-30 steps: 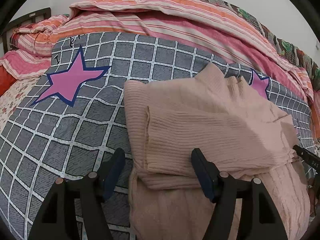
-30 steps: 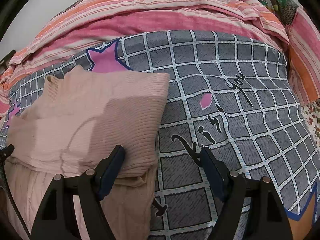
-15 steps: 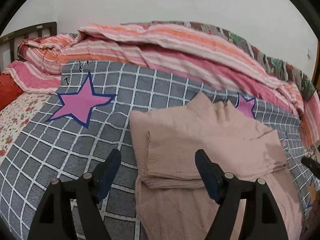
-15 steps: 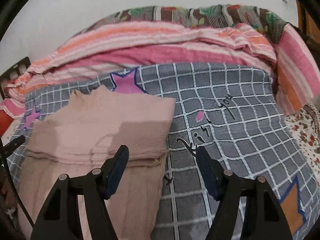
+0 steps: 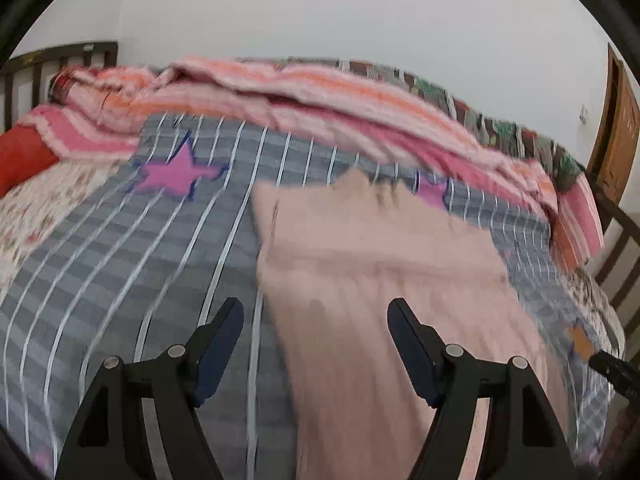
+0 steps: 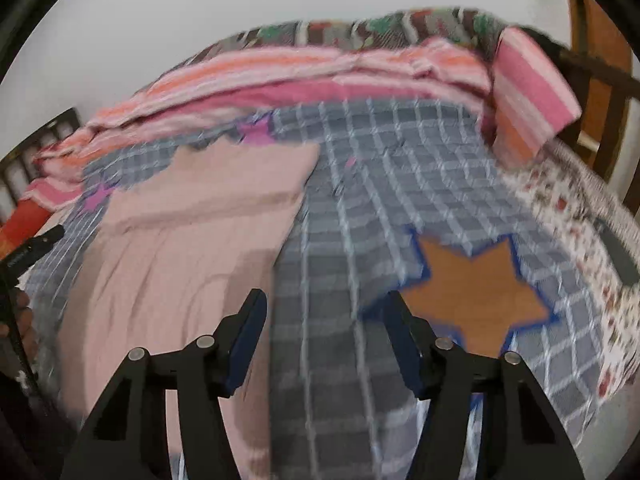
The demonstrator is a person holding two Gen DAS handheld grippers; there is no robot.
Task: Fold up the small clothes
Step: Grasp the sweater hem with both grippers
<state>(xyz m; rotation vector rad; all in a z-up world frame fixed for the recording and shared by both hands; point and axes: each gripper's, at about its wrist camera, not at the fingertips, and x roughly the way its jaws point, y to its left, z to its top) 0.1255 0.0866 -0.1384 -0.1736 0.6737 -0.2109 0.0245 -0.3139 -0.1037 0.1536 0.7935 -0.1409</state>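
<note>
A pale pink ribbed sweater [image 5: 380,248] lies flat on the grey checked blanket [image 5: 140,248], its upper part folded in and its neck pointing to the far side. My left gripper [image 5: 315,306] hovers open over the sweater's near left edge, nothing between its fingers. In the right wrist view the sweater [image 6: 192,216] lies to the left. My right gripper [image 6: 326,296] hangs over bare blanket [image 6: 400,168] just beside the sweater's right edge. Its jaws are closing with nothing between them. Both views are blurred by motion.
A pink and orange striped quilt [image 5: 320,92] is bunched along the far side of the bed. A dark headboard [image 5: 60,56] stands at the left and a wooden door [image 5: 616,128] at the right. An orange star [image 6: 476,292] is printed near the right gripper.
Both grippers have drawn back and up from the sweater, so more of the bed and wall shows. The right gripper's jaws have narrowed. The sweater lies as before.
</note>
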